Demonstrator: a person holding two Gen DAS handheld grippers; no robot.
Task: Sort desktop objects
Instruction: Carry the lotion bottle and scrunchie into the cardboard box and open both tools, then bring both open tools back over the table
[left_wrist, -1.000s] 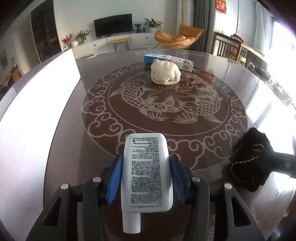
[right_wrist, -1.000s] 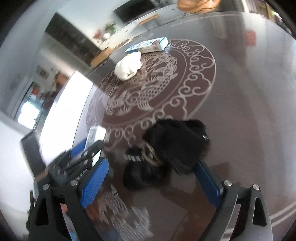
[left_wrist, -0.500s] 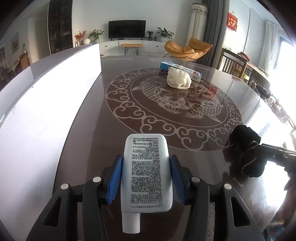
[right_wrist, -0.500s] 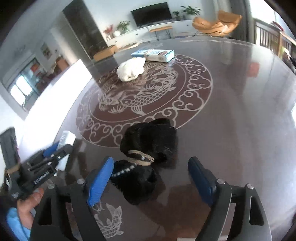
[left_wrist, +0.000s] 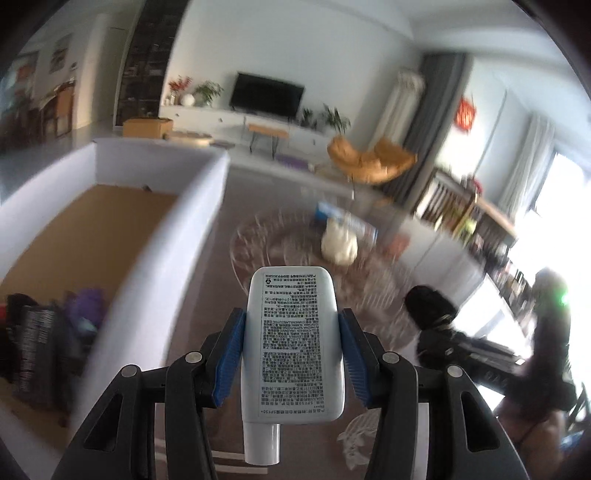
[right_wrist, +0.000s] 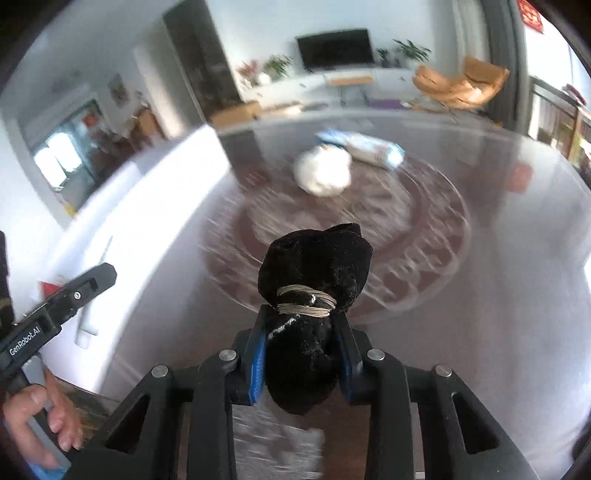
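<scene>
My left gripper (left_wrist: 291, 354) is shut on a white tube (left_wrist: 293, 343) with small black print, held above the dark round table (left_wrist: 207, 288), cap toward the camera. My right gripper (right_wrist: 301, 354) is shut on a black cloth bundle (right_wrist: 314, 269) tied with a tan band and holds it off the table; the bundle also shows in the left wrist view (left_wrist: 430, 306). A white cloth lump (right_wrist: 323, 171) and a blue-white box (right_wrist: 369, 147) lie at the table's far side. The left gripper's body (right_wrist: 55, 317) shows at the left of the right wrist view.
A large white-walled box (left_wrist: 173, 236) with a brown floor stands at the table's left; dark and purple items (left_wrist: 55, 321) lie inside it. A TV, an orange chair and shelves stand beyond the table.
Both grippers have risen and tilted up. My right gripper has shut on the black bundle and lifted it. The left gripper still holds the tube, and the box interior has come into view.
</scene>
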